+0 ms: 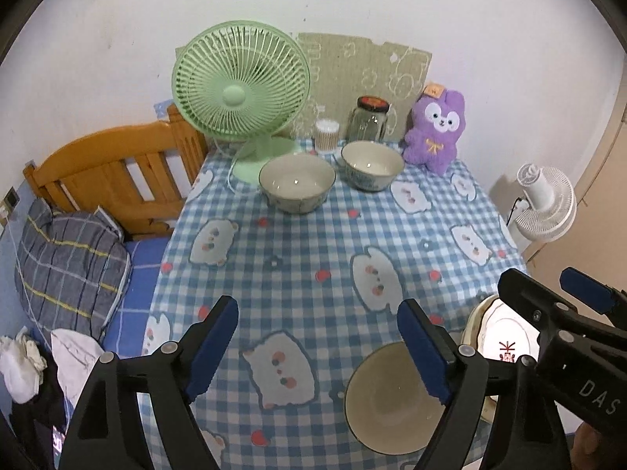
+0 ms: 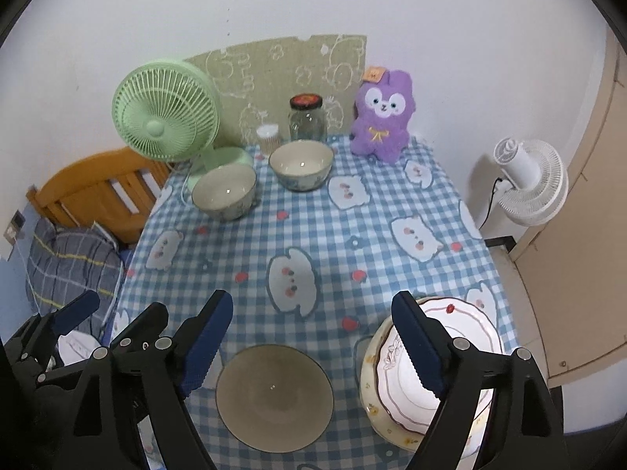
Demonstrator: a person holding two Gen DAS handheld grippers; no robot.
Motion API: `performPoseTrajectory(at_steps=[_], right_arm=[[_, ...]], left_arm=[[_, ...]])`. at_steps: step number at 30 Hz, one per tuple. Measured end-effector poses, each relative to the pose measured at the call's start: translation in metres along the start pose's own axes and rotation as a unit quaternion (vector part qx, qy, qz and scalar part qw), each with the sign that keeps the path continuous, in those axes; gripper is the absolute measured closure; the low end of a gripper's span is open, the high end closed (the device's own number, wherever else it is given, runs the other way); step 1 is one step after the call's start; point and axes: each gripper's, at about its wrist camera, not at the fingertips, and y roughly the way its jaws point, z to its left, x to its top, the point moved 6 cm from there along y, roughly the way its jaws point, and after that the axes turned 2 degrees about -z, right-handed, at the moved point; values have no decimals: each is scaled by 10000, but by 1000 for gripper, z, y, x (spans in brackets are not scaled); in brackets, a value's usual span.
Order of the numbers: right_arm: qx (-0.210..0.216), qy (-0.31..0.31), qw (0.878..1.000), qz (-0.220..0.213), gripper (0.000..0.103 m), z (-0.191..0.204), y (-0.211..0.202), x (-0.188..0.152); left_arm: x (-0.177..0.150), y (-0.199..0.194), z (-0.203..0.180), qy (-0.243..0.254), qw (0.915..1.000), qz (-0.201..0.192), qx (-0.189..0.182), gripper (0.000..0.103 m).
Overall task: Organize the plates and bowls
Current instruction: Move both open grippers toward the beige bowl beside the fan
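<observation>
Blue-padded left gripper point(image 1: 317, 346) and right gripper point(image 2: 315, 342) both gape wide, holding nothing, above the near bowl point(image 2: 274, 391). Only the right wrist view shows the stacked plates point(image 2: 462, 337) whole beside that bowl; the left shows "DAS" lettering point(image 1: 597, 393).

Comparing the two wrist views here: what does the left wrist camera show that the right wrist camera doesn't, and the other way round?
Only the left wrist view shows the white cloths beside the bed at lower left, and it cuts off most of the plates.

Only the right wrist view shows the plate stack nearly whole, a white plate lying on a cream one.

Both show the near bowl, the two far bowls, the green fan, the glass jar, the purple plush, and both grippers, left gripper and right gripper, open and empty.
</observation>
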Motion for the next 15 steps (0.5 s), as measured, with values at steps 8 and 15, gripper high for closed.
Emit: performPoseTrajectory(at_steps=[8, 15], right_arm=[[-85, 324, 9991, -253, 18, 11, -16, 21], [-102, 137, 9985, -511, 18, 24, -24, 46]], left_arm=[[26, -16, 9, 143, 9996, -222, -73, 18], [46, -21, 16, 101, 9991, -400, 1, 18]])
